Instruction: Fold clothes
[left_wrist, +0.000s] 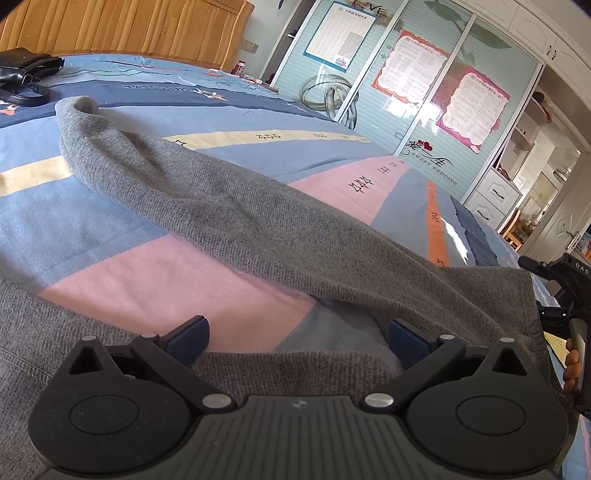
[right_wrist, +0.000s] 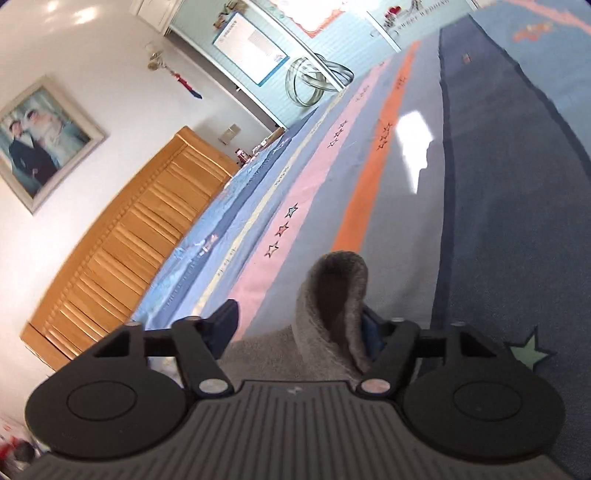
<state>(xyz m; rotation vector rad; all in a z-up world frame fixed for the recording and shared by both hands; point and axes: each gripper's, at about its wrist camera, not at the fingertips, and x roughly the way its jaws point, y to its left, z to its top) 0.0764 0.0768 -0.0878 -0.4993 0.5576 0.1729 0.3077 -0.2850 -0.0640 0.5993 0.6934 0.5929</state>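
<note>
Left wrist view: the left gripper (left_wrist: 297, 338), a black two-finger tool with dark blue pads, hovers low over a grey knitted sweater (left_wrist: 236, 218) spread on a bed covered by a striped sheet of blue, pink, cream and orange bands with small star prints (left_wrist: 147, 280). Its jaws stand wide apart with nothing pressed between them; below the gap lie a grey hem and a patch of bare sheet. One long grey sleeve (left_wrist: 110, 147) runs diagonally from the lower right up to the upper left, where its cuff curls over. A black leather bag (left_wrist: 26, 70) lies on the bed at the far upper left, in front of a padded orange-brown headboard (left_wrist: 129, 26). A pale blue sliding wardrobe hung with printed posters (left_wrist: 406, 74) stands beyond the bed. At the right edge the right gripper's black frame (left_wrist: 557, 280) and a person's fingers (left_wrist: 572, 363) show beside the sweater.

Right wrist view: the right gripper (right_wrist: 299, 326) is tilted, so the bed runs aslant. A folded hump of the grey knit stands up between its jaws, lying against the right-hand pad; the left-hand pad is clear of the cloth, so the jaws are partly apart and not clamped. A framed photograph (right_wrist: 44, 140) hangs on the white wall.
</note>
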